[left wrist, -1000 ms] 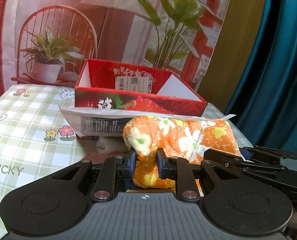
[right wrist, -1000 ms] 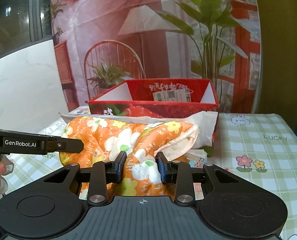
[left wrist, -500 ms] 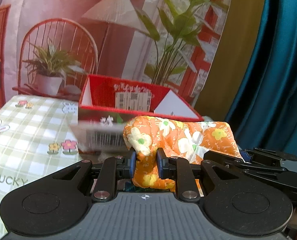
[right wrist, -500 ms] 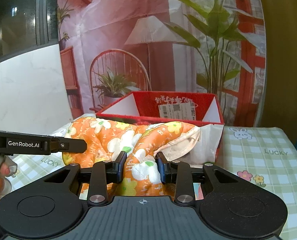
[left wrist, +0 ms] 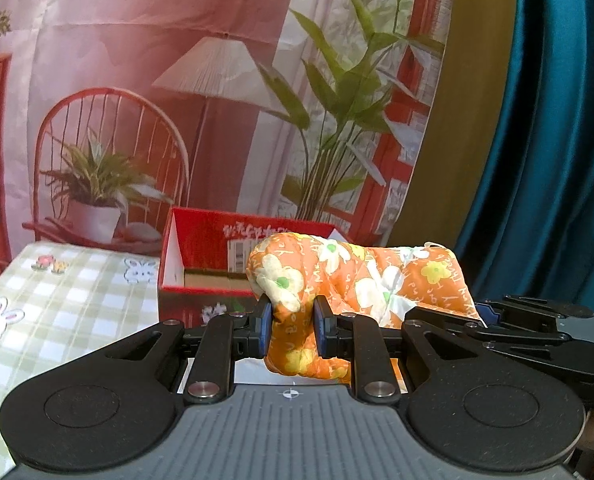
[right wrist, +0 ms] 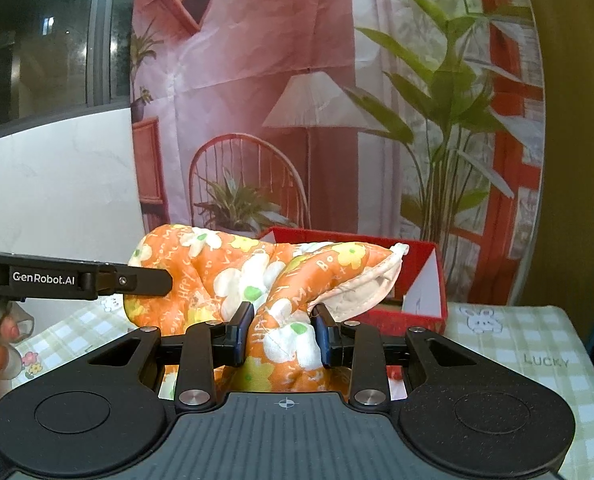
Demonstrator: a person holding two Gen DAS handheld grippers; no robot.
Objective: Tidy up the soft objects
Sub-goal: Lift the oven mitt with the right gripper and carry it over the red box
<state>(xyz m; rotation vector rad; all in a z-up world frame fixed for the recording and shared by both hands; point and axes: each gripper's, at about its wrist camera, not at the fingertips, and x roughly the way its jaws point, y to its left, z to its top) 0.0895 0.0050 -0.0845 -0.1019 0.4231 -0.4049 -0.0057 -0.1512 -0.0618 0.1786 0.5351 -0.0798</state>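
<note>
An orange quilted cloth with a white and yellow flower print (left wrist: 361, 276) hangs between both grippers, lifted above the table. My left gripper (left wrist: 291, 326) is shut on its left end. My right gripper (right wrist: 283, 332) is shut on its other end (right wrist: 281, 320), where the pale lining shows. Behind the cloth stands an open red cardboard box (left wrist: 201, 248), also in the right wrist view (right wrist: 421, 292). The cloth hides the box's front and part of its inside. The right gripper's body shows at the right of the left wrist view (left wrist: 537, 332).
The table has a green checked cover with rabbits and flowers (left wrist: 57, 304), with the word LUCKY near its right edge (right wrist: 545, 360). A printed backdrop of a chair and plants hangs behind (left wrist: 217, 100). A teal curtain (left wrist: 557, 140) is at the right.
Both grippers have lifted the orange cloth up from the table to about the height of the red box's rim. The white plastic bag seen in front of the box is out of view.
</note>
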